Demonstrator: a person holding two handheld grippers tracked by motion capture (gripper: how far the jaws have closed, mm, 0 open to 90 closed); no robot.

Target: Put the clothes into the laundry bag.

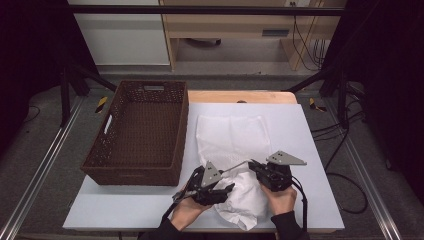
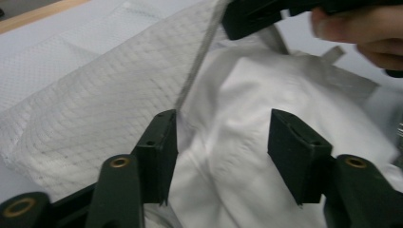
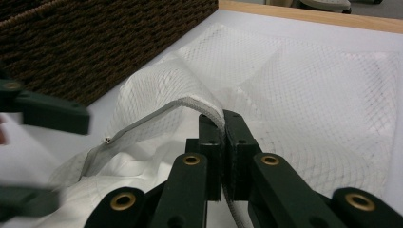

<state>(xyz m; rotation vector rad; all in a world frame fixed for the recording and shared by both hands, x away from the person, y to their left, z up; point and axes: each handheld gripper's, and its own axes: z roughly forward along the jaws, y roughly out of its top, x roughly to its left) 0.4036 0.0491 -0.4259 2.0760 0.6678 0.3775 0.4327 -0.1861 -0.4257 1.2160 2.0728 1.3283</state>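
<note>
White mesh laundry bag near the table's front edge, white garment going in.
Your right gripper pinches the grey zipper edge, holding the mouth up; your left gripper gapes wide over the garment.

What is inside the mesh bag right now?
White fabric bulges from the open mouth of the mesh bag, between the left gripper's open jaws. The right gripper pinches the grey zipper edge. The mesh hides how far in the fabric reaches.

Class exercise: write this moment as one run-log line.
right gripper shut on zipper edge | left gripper open over white garment | mesh laundry bag on table | basket left
</note>
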